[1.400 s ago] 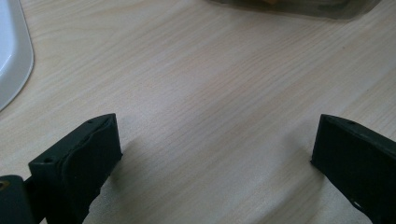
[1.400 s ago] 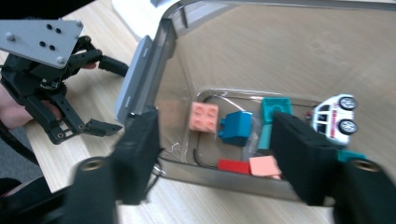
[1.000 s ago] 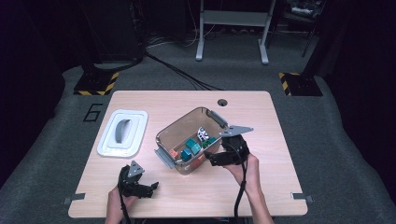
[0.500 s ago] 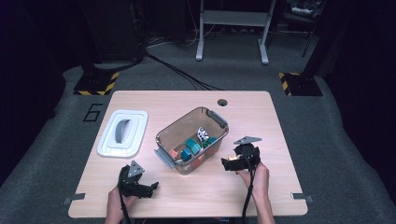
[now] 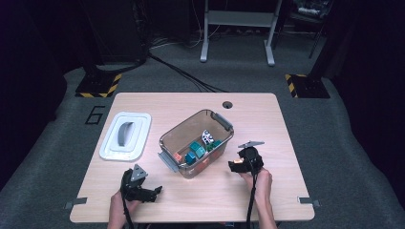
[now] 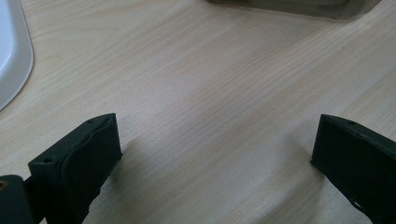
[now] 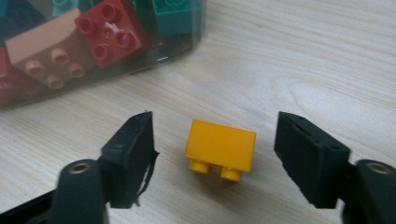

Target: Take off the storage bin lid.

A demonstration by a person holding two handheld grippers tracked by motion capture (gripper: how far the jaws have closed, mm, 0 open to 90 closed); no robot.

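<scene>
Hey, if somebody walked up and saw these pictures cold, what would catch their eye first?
Probably the yellow brick, lying on its side on the wooden table between the open jaws of the right gripper, which have just been closing, with clear gaps either side. Next, the clear plastic bin of coloured bricks mid-table, with its white lid lying off to its left. The left gripper rests open over bare wood near the front edge.

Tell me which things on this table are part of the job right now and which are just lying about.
In the job:
- yellow brick, lying on the table between the open jaws of the right claw, not gripped
- clear bin holding more bricks

Lying about:
- white lid, left of the bin
- left claw, open over bare wood
</scene>
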